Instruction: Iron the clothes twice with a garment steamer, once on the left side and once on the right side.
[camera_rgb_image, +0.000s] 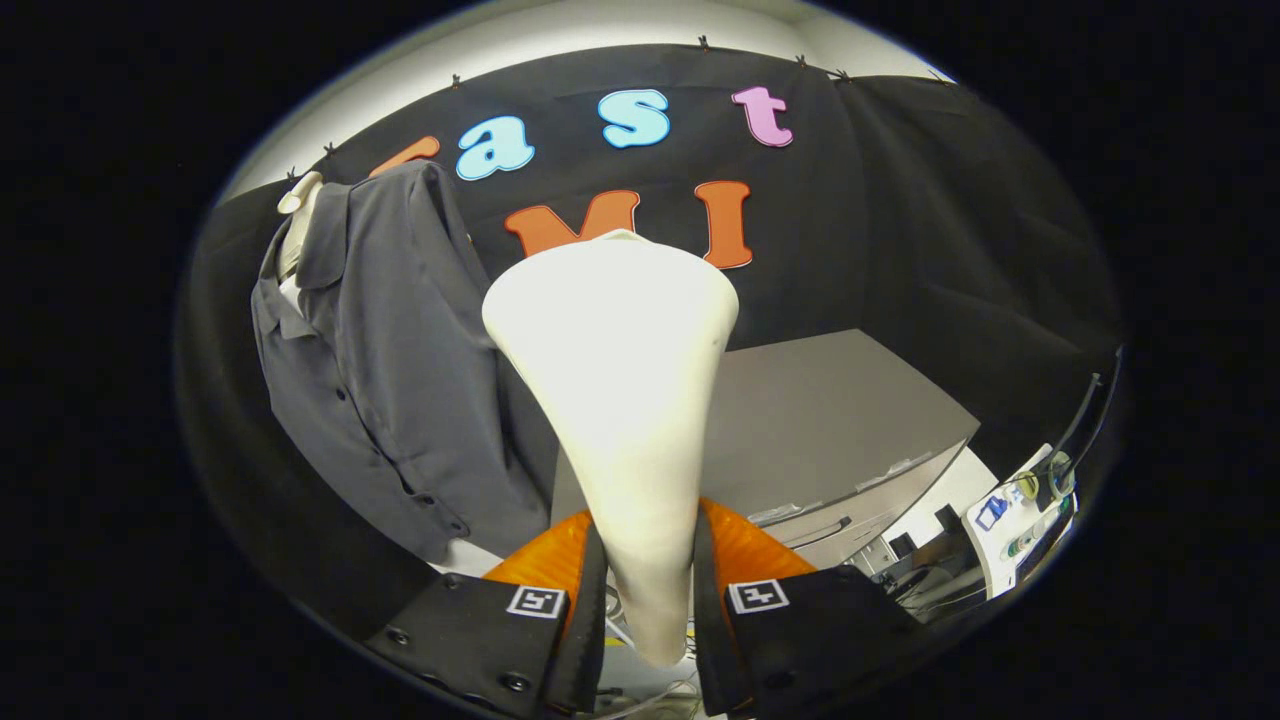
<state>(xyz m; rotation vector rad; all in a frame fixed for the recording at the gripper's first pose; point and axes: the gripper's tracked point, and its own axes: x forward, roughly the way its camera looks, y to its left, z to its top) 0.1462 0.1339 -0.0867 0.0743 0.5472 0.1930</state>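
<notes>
Steamer (615, 400) handle clamped between gripper (648, 585) fingers, narrow gap; wide head raised beside hanging grey shirt (390, 370).

The claw (648, 590) shows as two flat, slab-like finger carriers side by side at the near end; each carrier has a matte, dark housing with a bevelled inner edge; each carries one small square tag on its upper face, a white square printed with a black blocky pattern; round screw heads dot the left housing, one near its outer corner and more along its near edge; the two fingers (590, 620) rise as narrow upright blades along the inner edges; behind them sit ribbed, wedge-shaped parts with fine parallel grooves.
</notes>
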